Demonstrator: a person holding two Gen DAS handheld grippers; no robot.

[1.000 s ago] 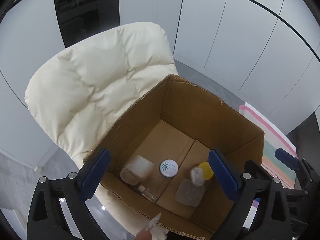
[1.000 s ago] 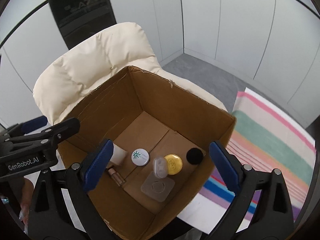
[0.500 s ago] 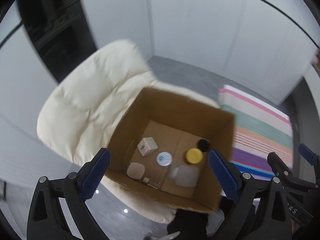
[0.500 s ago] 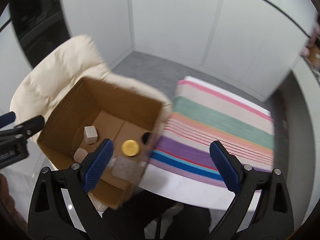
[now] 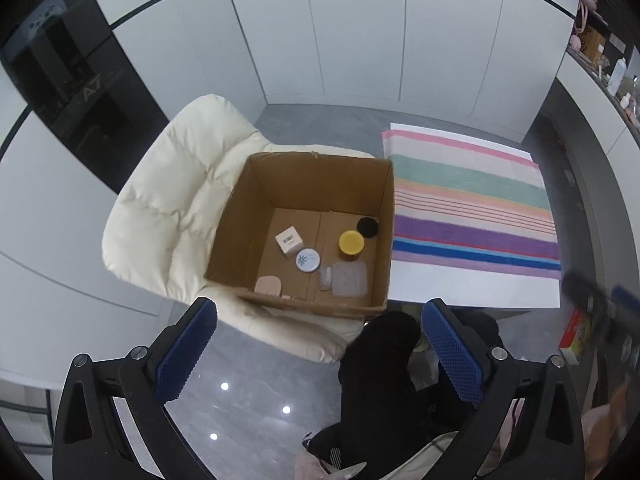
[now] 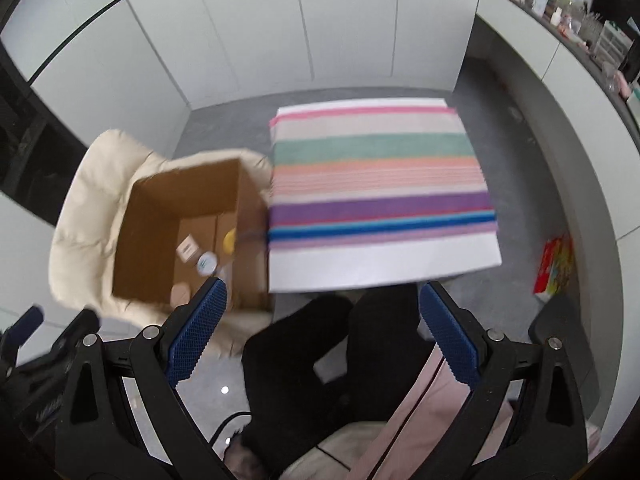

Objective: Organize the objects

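Beside striped tablecloth (image 6: pixel 380 184): cardboard box (image 5: pixel 240 216) on cream chair (image 5: pixel 168 208) (grey floor); both grippers' fingers spread, empty.

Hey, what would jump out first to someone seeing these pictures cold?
Probably the open cardboard box sitting on the cream padded chair, with small jars and containers on its floor, including a yellow-lidded jar. Right beside it, the brightly striped cloth covers a white table.
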